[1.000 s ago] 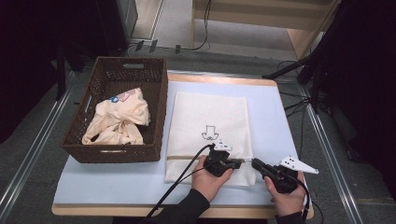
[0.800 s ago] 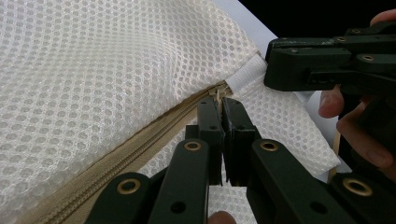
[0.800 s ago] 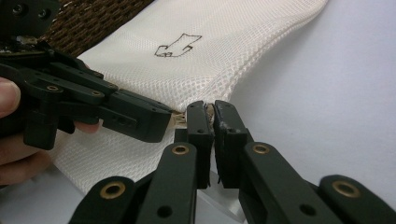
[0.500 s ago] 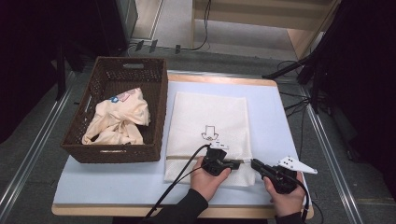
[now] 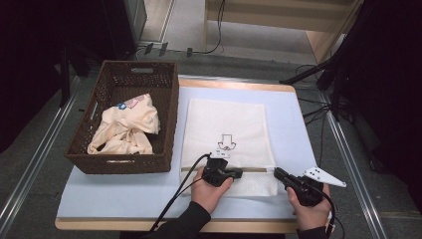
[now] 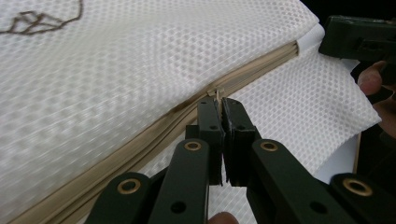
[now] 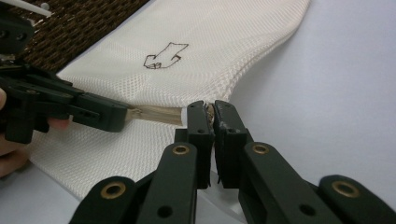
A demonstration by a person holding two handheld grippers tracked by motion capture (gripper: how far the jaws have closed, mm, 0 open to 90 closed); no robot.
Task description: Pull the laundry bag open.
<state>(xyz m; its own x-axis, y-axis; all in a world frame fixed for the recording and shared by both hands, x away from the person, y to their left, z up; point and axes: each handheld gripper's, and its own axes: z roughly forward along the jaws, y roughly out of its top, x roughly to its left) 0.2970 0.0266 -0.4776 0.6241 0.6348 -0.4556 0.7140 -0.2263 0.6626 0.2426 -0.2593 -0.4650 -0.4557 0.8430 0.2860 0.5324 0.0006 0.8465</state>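
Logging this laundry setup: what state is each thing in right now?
Mesh bag: flat on the table.
Zipper: partly open, pull pinched.
Left gripper: shut on the zipper pull.
Right gripper: shut on the zipper's end.
Basket: upright, holds crumpled cloth.

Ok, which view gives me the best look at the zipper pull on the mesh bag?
The left gripper view: the left tongs are shut on the zipper pull, close up. The high view shows the zipper as a thin tan line. The right gripper view shows the right tongs pinching the zipper's end.
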